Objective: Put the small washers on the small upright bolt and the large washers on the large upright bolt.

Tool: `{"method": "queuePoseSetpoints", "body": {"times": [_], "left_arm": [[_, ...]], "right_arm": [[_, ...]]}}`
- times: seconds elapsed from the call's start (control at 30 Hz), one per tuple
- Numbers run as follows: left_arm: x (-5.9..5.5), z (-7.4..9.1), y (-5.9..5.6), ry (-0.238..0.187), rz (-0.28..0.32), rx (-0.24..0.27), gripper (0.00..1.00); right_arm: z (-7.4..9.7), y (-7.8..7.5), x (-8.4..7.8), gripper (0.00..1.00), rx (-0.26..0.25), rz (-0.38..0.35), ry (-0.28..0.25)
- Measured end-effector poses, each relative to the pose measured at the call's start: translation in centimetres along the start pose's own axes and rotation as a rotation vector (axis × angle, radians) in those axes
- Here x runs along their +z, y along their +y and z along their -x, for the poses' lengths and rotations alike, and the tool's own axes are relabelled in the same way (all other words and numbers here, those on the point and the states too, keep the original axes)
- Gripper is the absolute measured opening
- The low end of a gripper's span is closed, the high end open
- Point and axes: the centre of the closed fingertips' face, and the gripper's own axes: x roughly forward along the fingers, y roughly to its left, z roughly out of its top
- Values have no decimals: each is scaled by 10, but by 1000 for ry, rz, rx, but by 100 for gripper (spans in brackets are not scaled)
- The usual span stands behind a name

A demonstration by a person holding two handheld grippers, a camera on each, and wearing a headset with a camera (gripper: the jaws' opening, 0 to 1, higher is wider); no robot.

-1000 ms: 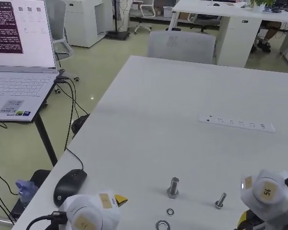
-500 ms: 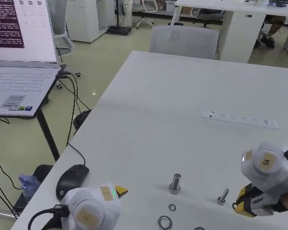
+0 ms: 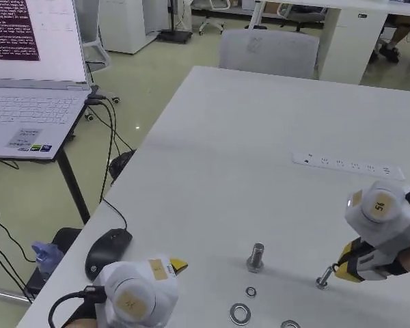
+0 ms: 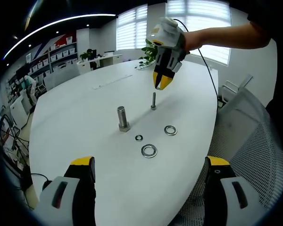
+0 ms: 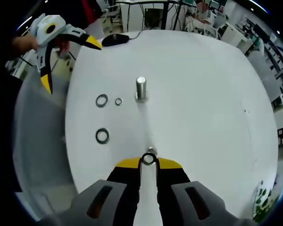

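Right gripper view: we logged right tongs (image 5: 148,162) clamped on a small washer (image 5: 148,159), small bolt (image 4: 153,101) just beneath; left tongs (image 4: 149,161) spread, empty. Risk: off-centre release would drop it.

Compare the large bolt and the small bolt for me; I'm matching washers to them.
The large bolt is thick; the small bolt is thin. The large bolt stands alone; the small bolt sits just under the right gripper, whose jaws pinch a washer. Both stand upright, head down, on the table.
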Motion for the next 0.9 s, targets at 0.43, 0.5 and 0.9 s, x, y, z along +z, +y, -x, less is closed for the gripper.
{"method": "queuePoseSetpoints", "body": {"times": [0.43, 0.5, 0.9], "left_arm": [[-2, -3, 0, 2, 1, -11, 96], [-1, -3, 1, 2, 1, -12, 96], [-3, 1, 6, 4, 4, -10, 95]], "right_arm": [[-13, -7, -2, 12, 8, 6, 29], [-14, -7, -2, 12, 11, 7, 31], [-24, -5, -3, 12, 20, 17, 53]]}}
